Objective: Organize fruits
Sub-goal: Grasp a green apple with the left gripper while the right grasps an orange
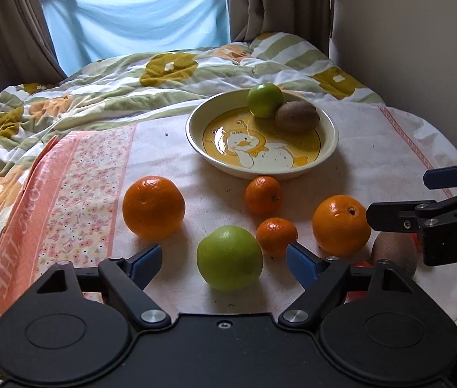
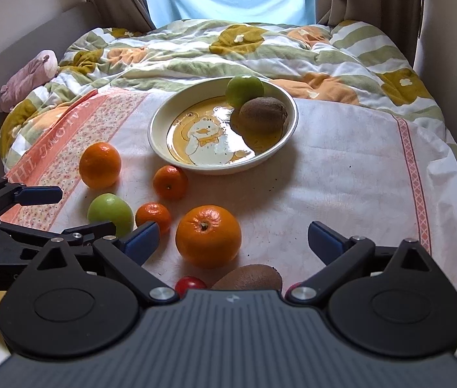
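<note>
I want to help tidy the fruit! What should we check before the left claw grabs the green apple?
1. Left claw open: ok.
2. Green apple sits between its fingers, pads not pressing: ok.
3. Small mandarin close beside the right finger, might get bumped: not ok.
4. Plate has bare room left: ok.
5. Right claw open, holding nothing: ok.
6. Apple firm enough to squeeze: cannot tell.
</note>
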Motion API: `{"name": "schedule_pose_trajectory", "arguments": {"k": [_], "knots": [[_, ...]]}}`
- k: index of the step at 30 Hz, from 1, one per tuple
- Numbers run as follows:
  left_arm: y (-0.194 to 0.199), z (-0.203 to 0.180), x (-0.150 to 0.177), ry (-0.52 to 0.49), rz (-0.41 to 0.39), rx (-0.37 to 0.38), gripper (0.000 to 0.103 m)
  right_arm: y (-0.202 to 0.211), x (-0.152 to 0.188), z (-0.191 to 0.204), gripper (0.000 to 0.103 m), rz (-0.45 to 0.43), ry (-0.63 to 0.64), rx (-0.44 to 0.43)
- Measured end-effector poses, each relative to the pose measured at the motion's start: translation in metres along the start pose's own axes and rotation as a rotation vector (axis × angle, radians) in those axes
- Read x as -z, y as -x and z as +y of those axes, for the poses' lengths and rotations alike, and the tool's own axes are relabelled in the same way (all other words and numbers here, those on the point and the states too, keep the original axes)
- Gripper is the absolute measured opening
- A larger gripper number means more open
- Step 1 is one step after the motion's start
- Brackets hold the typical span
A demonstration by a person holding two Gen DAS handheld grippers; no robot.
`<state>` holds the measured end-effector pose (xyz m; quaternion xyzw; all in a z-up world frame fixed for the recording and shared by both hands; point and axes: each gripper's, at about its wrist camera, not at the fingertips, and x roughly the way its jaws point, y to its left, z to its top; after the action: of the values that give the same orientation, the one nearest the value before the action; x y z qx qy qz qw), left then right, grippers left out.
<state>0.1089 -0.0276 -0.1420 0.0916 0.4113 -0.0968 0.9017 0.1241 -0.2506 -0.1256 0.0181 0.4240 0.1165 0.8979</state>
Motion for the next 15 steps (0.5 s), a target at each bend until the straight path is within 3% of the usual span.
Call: {"name": "schedule_pose_trajectory", "arguments": {"k": [8, 15], "knots": [[-0.023, -0.001, 0.003, -0.060, 0.027, -0.011, 0.076, -0.019, 0.000, 0.006, 0.103, 0.051, 0.005, 0.018], [-0.037, -0.007, 0.004, -0.082, 0.049, 0.018, 0.060, -0.030, -0.002, 0.012, 0.103, 0.078, 0.041, 0.023]]}}
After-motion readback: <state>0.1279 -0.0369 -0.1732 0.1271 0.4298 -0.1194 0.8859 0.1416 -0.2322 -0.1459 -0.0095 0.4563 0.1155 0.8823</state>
